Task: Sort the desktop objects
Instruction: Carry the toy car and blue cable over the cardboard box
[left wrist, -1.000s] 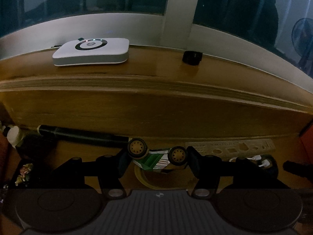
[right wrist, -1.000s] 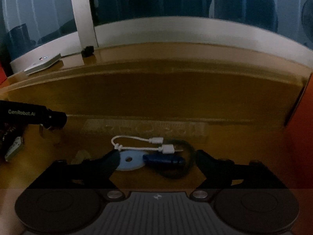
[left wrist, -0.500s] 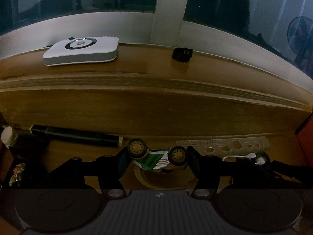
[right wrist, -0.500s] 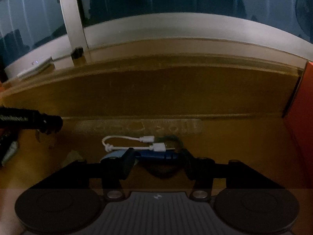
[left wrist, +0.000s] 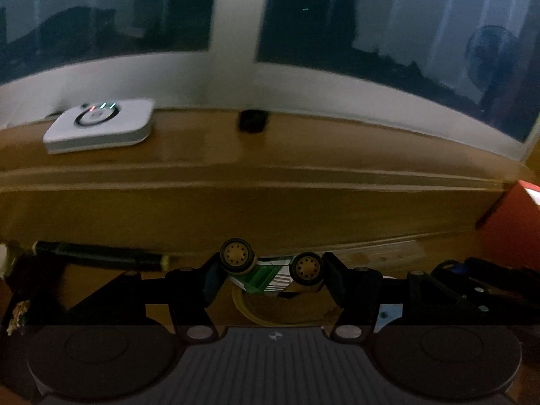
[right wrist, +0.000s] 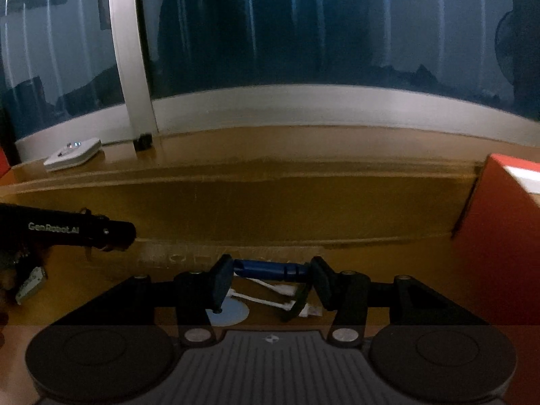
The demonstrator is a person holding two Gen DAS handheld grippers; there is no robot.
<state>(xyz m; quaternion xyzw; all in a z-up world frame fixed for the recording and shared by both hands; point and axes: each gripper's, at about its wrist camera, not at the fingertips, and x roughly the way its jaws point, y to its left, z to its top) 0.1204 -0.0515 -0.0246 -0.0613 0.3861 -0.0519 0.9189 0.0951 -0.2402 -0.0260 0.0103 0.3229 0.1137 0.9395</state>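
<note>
My left gripper [left wrist: 271, 271] is shut on a green and white toy car [left wrist: 266, 275] with yellow wheels, held on its side above the wooden desk. A roll of clear tape [left wrist: 256, 310] lies under it. In the right wrist view my right gripper [right wrist: 270, 278] is shut on a dark blue cylinder [right wrist: 270, 270], held crosswise and lifted off the desk. Below it lie a white cable [right wrist: 270, 298] and a pale blue disc [right wrist: 229, 314]. The left gripper's black body [right wrist: 77, 233] reaches in from the left of that view.
A black pen [left wrist: 101, 258] lies at the left by the desk's raised back ledge [left wrist: 270, 182]. A white router [left wrist: 98, 128] and a small black block [left wrist: 253, 120] sit on the ledge. A red box [right wrist: 499, 236] stands at the right. A clear stencil ruler [right wrist: 175, 256] lies along the ledge.
My right gripper went from open around the blue cylinder to shut on it and lifted it off the desk. My left gripper shifted right with the toy car still held.
</note>
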